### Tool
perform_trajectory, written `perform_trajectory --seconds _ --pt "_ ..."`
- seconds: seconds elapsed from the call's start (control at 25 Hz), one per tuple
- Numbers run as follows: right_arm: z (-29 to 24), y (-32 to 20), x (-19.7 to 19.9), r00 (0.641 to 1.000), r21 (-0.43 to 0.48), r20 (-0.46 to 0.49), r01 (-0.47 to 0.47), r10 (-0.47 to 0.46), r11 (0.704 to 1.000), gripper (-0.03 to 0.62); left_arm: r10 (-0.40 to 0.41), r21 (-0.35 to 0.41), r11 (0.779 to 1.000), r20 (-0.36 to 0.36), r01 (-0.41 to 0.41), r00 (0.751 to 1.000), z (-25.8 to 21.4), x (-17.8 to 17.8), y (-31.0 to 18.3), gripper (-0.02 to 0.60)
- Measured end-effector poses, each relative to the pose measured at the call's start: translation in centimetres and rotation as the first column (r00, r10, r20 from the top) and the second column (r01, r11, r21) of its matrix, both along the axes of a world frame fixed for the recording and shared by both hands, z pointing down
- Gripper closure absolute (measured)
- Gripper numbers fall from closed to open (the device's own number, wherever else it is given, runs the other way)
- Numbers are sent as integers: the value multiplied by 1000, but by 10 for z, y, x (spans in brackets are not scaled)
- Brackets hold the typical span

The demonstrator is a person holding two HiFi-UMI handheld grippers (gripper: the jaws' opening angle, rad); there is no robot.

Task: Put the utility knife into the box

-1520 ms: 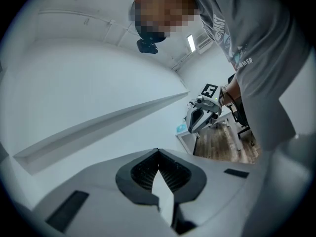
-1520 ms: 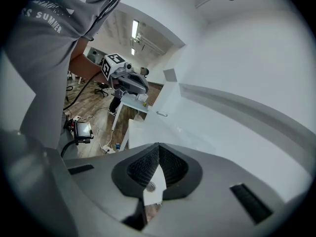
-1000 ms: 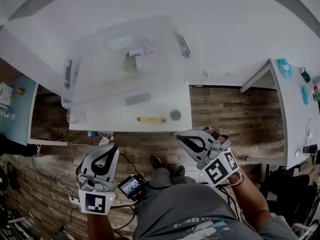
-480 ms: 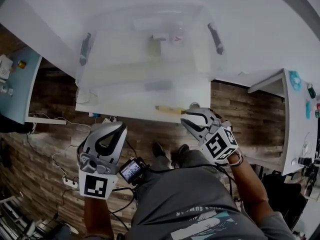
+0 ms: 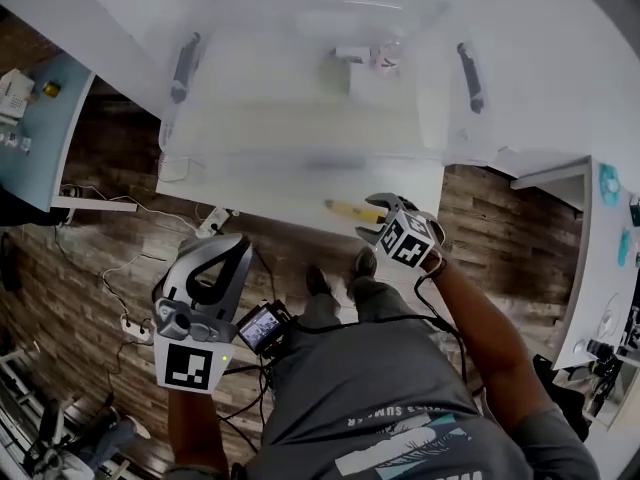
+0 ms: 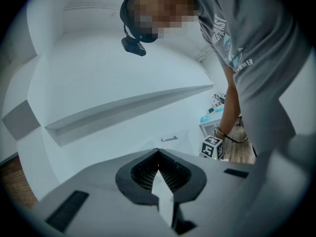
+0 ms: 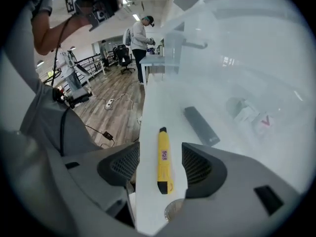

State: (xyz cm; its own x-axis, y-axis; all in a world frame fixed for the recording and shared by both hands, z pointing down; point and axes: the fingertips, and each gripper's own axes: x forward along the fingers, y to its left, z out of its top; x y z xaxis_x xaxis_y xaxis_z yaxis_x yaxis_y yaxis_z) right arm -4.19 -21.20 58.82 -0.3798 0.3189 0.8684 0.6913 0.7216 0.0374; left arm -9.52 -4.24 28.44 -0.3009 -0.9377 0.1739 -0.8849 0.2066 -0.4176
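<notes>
The yellow utility knife [image 7: 164,158] lies flat on the white counter [image 5: 262,190] near its front edge, just right of the head view's centre, outside the clear box [image 5: 250,118] that fills the upper middle of the frame. The right gripper [image 7: 159,163] has its fingers opening wide on either side of the knife, not pressing it. The left gripper [image 6: 158,154], at the lower left of the head view and off the counter, has its fingers closed together.
</notes>
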Motion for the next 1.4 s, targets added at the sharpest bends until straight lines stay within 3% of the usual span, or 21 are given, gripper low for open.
perform_trajectory --seconds 0.2,0.44,0.52,0.56,0.68,1.04,1.4 --pt "56 -12 -7 991 37 -131 26 -21 999 335 -50 -31 998 -36 49 998 11 -8 1 571" --pt "86 -13 -11 971 60 -230 84 -68 995 342 -81 -59 995 -65 78 995 22 -15 3 571" --pt "86 -15 -11 968 58 -240 94 -77 994 386 -88 -59 995 -69 84 994 22 -17 3 571" --pt "85 -15 -11 966 57 -243 101 -84 993 467 -91 -60 994 -71 87 993 23 -19 3 571" --pt "85 -16 -10 962 58 -255 115 -96 992 473 -95 -58 994 -76 91 993 24 -22 1 571" --pt "46 -4 -21 981 49 -155 126 -117 991 474 -88 -46 995 -75 85 993 25 -30 2 571" --pt "-65 15 -40 992 42 21 124 -125 991 474 -90 10 996 -54 91 994 18 -39 12 571"
